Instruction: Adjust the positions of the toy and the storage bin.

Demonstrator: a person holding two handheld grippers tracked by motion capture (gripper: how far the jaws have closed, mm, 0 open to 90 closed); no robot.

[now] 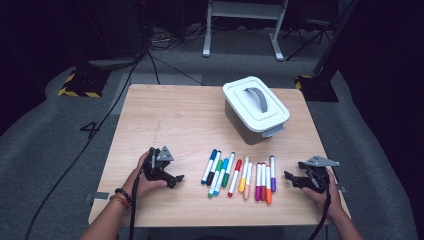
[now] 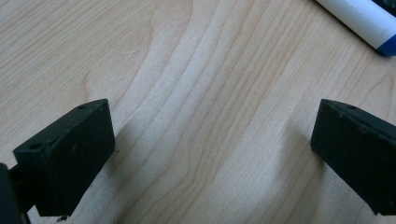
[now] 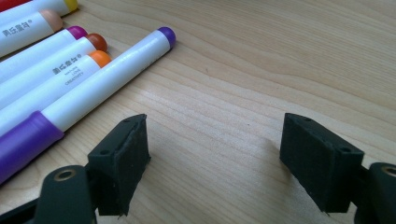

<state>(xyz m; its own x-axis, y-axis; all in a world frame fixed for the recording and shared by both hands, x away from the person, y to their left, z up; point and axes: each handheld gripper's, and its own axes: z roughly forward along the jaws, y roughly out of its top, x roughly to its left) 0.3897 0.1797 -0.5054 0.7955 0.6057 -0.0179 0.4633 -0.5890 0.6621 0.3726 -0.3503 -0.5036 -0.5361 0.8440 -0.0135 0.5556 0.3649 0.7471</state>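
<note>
Resting near the table's front edge, left gripper and right gripper gape wide, empty, flanking the markers; bare wood behind.

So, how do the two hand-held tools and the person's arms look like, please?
Each tool, left and right, is black, with two blocky black jaws and a grey three-cornered plate on top. A black cable trails from each. The left wrist wears a dark bead bracelet and an orange one beside it. No sleeves are visible.
</note>
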